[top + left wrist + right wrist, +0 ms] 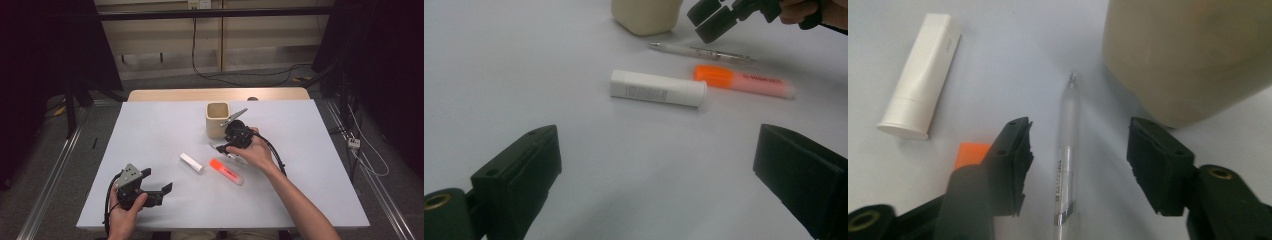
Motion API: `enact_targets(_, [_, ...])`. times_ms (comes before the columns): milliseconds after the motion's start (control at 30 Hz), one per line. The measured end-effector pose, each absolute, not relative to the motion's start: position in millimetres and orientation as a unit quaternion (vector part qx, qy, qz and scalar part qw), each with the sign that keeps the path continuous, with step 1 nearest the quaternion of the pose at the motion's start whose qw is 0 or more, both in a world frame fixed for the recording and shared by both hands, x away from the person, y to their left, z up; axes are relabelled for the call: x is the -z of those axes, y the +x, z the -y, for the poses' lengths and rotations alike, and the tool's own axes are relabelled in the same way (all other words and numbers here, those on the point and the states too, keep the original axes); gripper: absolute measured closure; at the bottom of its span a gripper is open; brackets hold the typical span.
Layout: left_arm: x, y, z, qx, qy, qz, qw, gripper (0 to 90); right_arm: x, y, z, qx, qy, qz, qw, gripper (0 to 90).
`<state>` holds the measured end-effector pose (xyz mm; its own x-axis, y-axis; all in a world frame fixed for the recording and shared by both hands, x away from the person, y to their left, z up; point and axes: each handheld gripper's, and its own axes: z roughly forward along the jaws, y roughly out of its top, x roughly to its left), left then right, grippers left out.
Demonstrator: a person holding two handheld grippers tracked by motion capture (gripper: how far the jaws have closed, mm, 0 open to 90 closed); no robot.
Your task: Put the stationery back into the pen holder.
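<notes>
Two half-open jaws of the right gripper [1078, 167] straddle the pen [1066, 165], not pressing it. Best lowered squarely, closing mid-barrel, clear of the cup [1193, 55] at one o'clock. Left gripper [659, 180] gapes wide, empty.

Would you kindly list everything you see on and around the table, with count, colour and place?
Cup: one, beige, far middle of the table.
Clear pen: one, transparent, lying beside the cup, between the right gripper's jaws, untouched.
Highlighter: one, orange with a clear cap, middle of the table.
White tube: one, white, beside the highlighter.
Table: one, white top.
Cables: black, floor behind the table.
Right gripper: one, black, open over the pen.
Left gripper: one, black, open, near edge.
</notes>
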<state>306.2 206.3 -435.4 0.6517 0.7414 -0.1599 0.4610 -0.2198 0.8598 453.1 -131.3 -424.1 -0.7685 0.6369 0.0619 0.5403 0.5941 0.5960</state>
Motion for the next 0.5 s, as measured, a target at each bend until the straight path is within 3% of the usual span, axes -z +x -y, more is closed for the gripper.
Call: enact_targets(500, [435, 306, -206, -0.141, 0.769, -0.39, 0.487, 5.0, 433, 459, 115, -0.27, 0.338, -0.899, 0.071, 69.2])
